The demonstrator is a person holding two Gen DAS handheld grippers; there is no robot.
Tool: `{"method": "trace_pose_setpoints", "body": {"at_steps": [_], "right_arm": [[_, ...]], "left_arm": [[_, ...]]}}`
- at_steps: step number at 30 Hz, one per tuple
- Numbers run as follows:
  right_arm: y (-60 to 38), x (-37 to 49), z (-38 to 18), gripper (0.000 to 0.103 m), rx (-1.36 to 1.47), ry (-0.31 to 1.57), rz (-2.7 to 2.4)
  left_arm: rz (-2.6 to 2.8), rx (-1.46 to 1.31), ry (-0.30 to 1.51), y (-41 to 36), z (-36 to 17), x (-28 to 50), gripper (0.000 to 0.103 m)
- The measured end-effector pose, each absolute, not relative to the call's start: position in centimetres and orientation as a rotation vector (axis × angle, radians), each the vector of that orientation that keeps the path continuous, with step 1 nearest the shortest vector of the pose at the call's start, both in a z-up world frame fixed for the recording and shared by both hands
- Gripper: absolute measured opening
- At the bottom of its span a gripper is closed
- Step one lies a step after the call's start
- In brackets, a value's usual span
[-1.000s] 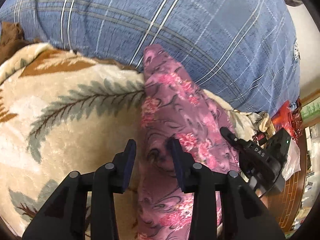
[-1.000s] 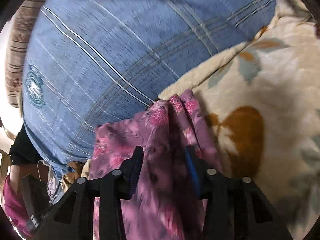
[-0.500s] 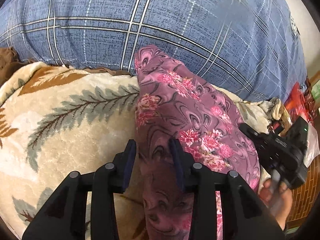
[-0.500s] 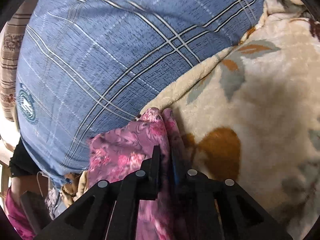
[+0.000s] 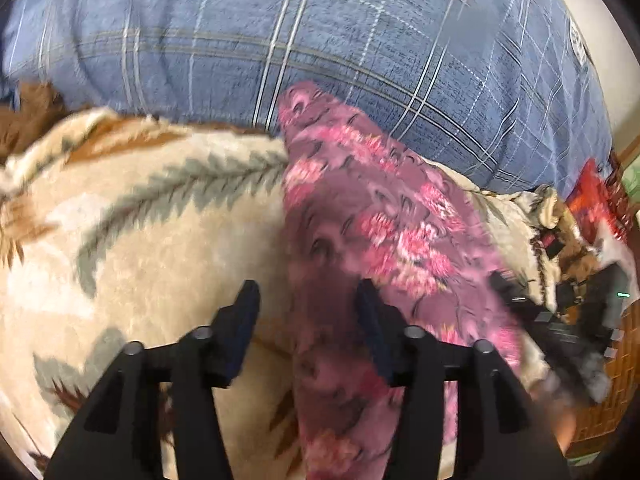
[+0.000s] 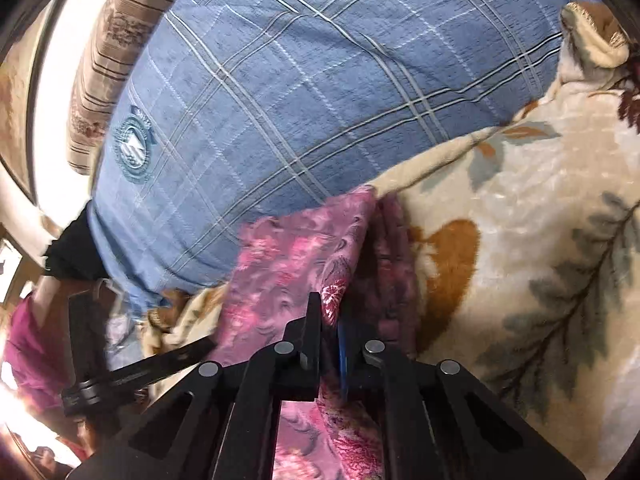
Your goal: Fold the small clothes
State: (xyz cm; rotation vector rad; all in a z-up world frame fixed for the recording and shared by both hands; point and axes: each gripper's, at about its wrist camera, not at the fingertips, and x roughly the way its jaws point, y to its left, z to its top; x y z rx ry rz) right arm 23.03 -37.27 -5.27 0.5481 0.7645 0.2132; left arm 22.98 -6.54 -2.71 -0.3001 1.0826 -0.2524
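A: How many garments?
B: One floral cloth (image 5: 384, 232), centre frame, on one blanket (image 5: 160, 240) below one blue pillow (image 5: 320, 40).
A: Grippers?
B: Two. Left gripper (image 5: 308, 312) opening, pads off the cloth; right gripper (image 6: 328, 320) clamped on it.

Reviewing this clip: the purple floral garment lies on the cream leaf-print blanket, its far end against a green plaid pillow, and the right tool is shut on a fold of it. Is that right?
One detail is off: the plaid pillow is blue, not green, as the right wrist view shows. The purple floral garment does lie on the cream leaf-print blanket, and the right tool is shut on a fold of it.
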Motion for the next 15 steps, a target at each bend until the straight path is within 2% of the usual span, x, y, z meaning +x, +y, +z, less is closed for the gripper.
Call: {"method": "trace_pose_setpoints", "body": {"at_steps": [2, 3, 6, 9, 10, 11, 13, 15], "right_arm": [[-37.6, 22.5, -5.8, 0.007, 0.574, 0.782, 0.206], [-38.1, 21.8, -5.6, 0.013, 0.619, 0.759, 0.214], [-39.7, 18.7, -5.2, 0.021, 0.743, 0.714, 0.25], [-39.9, 16.2, -6.1, 0.038, 0.773, 0.723, 0.26], [-39.5, 15.8, -6.6, 0.038, 0.757, 0.752, 0.265], [-38.9, 15.6, -7.0, 0.033, 0.724, 0.794, 0.266], [-38.1, 15.2, -6.5, 0.006, 0.622, 0.804, 0.261], [-38.6, 13.9, -4.7, 0.006, 0.628, 0.697, 0.298]], "left_arm": [[-0.282, -0.325, 1.111, -5.8, -3.0, 21.9, 0.051], [-0.293, -0.331, 1.117, -5.5, -3.1, 21.4, 0.051], [-0.331, -0.38, 1.14, -4.8, -3.5, 19.9, 0.052], [-0.343, -0.391, 1.178, -5.2, -4.9, 18.8, 0.052], [-0.343, -0.402, 1.194, -5.5, -5.5, 18.6, 0.052], [-0.344, -0.412, 1.206, -5.7, -5.8, 18.4, 0.052], [-0.353, -0.453, 1.233, -5.8, -6.4, 17.7, 0.052], [-0.346, -0.467, 1.227, -5.6, -6.3, 17.3, 0.051]]}}
